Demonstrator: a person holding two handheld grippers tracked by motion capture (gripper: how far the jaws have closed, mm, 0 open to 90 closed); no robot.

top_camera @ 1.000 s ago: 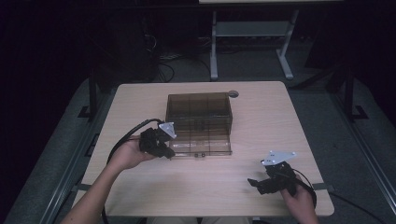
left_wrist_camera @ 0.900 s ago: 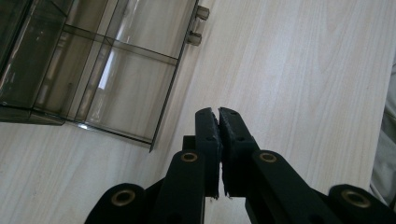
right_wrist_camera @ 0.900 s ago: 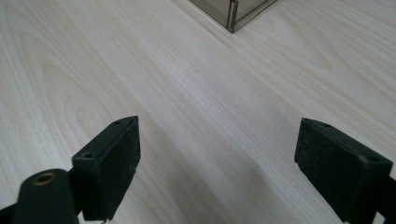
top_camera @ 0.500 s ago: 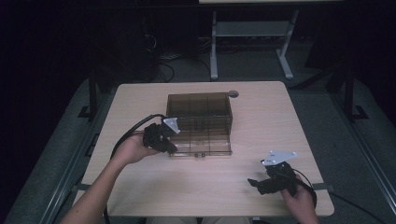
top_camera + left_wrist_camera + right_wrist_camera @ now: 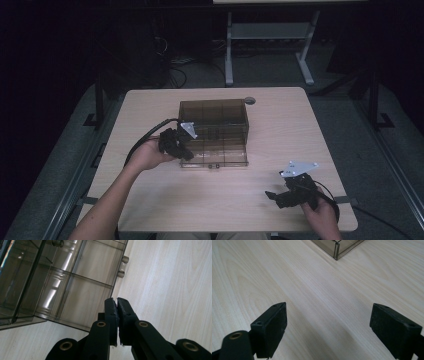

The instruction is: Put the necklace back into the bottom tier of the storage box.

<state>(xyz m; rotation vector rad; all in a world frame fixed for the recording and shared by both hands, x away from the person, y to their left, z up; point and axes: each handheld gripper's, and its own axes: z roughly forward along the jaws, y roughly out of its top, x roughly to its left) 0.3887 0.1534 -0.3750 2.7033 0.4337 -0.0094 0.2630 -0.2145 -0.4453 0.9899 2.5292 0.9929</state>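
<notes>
Left claw, jaws together, has edged rightward along the organizer.

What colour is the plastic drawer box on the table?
Smoky translucent brown plastic drawer box, clearest in the left gripper view.

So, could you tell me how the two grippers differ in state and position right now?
The left gripper has its jaws pressed together with nothing between them, while the right gripper has its jaws wide apart. The left gripper sits at the front left corner of the smoky clear drawer box, while the right gripper rests apart from it on bare table near the front right corner. Both are black, hand-held, and carry a grey three-cornered plate.
</notes>
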